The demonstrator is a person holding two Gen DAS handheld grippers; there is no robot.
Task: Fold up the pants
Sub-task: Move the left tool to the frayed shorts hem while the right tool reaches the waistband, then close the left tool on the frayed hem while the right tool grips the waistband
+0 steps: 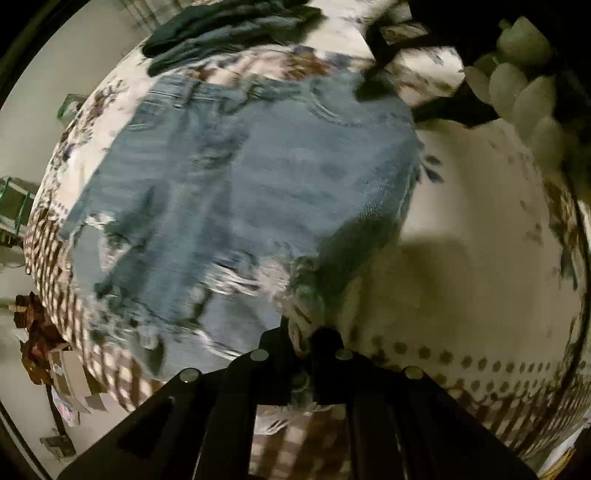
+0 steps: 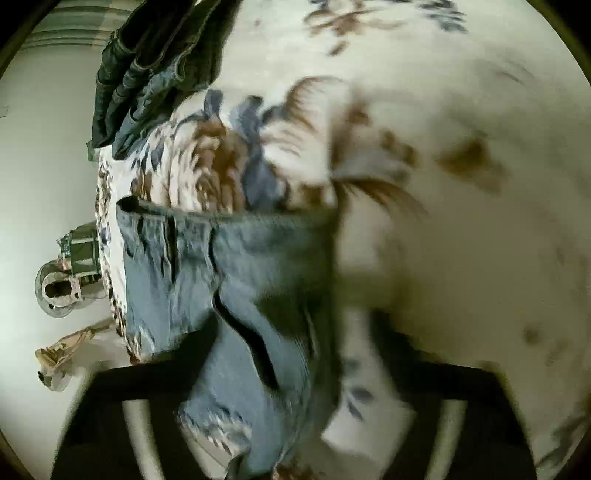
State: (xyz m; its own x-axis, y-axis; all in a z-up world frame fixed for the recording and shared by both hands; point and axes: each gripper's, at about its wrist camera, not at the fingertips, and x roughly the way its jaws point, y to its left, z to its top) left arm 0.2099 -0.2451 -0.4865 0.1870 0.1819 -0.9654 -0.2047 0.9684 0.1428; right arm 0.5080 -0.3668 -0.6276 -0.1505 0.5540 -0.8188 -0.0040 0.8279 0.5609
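Observation:
Light blue ripped jeans [image 1: 236, 192] lie folded on a floral bedsheet [image 1: 461, 258], waistband at the far side. My left gripper [image 1: 303, 354] is shut on a frayed edge of the jeans at their near right corner. In the right wrist view the jeans [image 2: 240, 280] fill the middle, waistband at the top, frayed hem near the bottom. My right gripper [image 2: 280, 417] is blurred by motion; its fingers stand wide apart with denim lying between them. The other gripper and a gloved hand [image 1: 517, 85] show at the top right of the left wrist view.
A pile of dark jeans [image 1: 221, 29] lies at the far edge of the bed, also in the right wrist view [image 2: 147, 66]. The floor lies to the left with a box [image 2: 81, 254] and clutter [image 1: 37, 332]. The sheet [image 2: 461, 221] extends to the right.

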